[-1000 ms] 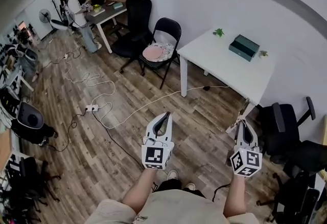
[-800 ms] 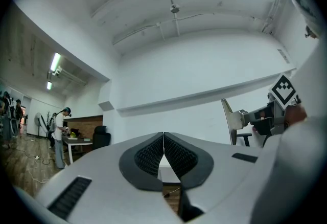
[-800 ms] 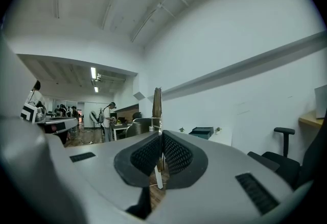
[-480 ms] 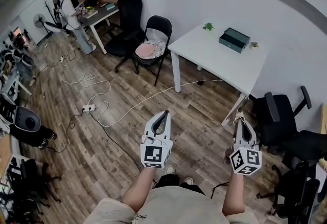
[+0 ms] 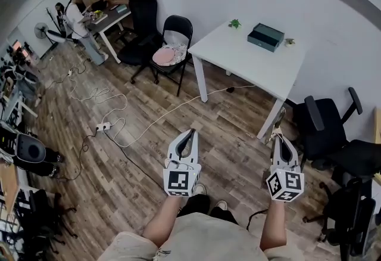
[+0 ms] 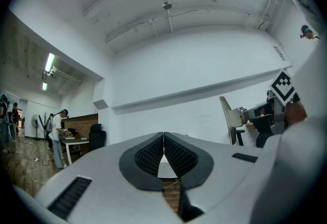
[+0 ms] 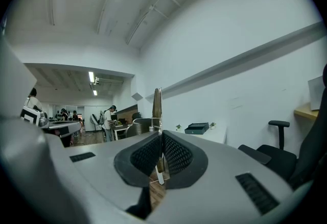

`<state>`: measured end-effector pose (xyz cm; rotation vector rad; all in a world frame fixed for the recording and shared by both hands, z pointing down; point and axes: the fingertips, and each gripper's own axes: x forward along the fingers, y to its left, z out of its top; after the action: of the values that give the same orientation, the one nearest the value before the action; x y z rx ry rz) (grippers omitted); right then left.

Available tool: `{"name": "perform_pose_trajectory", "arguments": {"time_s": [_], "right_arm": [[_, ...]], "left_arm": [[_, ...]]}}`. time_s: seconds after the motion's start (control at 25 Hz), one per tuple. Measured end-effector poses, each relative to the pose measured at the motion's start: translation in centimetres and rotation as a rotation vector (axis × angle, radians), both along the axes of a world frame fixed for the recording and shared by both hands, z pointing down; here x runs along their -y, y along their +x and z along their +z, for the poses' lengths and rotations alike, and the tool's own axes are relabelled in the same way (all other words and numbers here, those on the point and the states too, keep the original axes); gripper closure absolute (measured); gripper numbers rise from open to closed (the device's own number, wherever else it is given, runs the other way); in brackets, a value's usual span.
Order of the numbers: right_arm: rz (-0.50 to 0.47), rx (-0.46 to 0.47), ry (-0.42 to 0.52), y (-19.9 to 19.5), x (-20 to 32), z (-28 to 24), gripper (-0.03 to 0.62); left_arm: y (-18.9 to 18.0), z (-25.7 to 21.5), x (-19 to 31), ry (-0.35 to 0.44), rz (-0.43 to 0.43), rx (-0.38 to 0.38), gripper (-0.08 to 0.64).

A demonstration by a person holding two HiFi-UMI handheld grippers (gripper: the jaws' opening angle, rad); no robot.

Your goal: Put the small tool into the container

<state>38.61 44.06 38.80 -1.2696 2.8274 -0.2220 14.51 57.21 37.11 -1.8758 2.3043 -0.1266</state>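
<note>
Standing on wood floor [image 5: 149,134] short of white table [image 5: 244,66], with both grippers held out front, level and well apart from each other.

- Keeping left gripper [image 5: 190,133] jaws pressed together, nothing between the pads.
- Pinching small tool [image 7: 157,100] in right gripper [image 5: 280,137]. Thin flat metal blade, clamped at its lower end, standing upright and poking past the fingertips.
- Seeing container [image 5: 266,37] on the table near its far edge, against the wall. Dark green flat box; can't tell whether it has a lid or how that sits.
- Noting small plant [image 5: 235,24] at the table's far left corner and a smaller potted bit [image 5: 289,42] just beside the container on the other side.
- Tool well apart from container, out over the floor off the table's near corner.

Around the table:
- black folding chair [image 5: 175,45] with pink cushion, off the left edge
- black office chairs [image 5: 324,131] off the right edge
- white cable [image 5: 178,109] running across the floor from under the table to a power strip [image 5: 102,126]
- person [image 5: 77,15] at a desk in the room's far left corner
</note>
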Motion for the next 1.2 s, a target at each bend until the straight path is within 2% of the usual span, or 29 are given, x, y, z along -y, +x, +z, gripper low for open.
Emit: {"name": "perform_pose_trajectory", "arguments": {"time_s": [0.48,0.88,1.2], "right_arm": [[0.004,-0.040,-0.002,-0.7,1.1,1.1,0.577],[0.029,-0.079,-0.012,-3.9,4.0,1.6,0.577],[0.043,-0.101,-0.007,-8.8,8.0,1.1,0.577]], "left_arm": [[-0.2,1.1,1.8,-0.005,0.019,-0.017,0.554],[-3.7,2.1,5.8,0.000,0.049,-0.060,0.554],[-8.3,2.6,10.4,-0.014,0.072,-0.070,0.552]]}}
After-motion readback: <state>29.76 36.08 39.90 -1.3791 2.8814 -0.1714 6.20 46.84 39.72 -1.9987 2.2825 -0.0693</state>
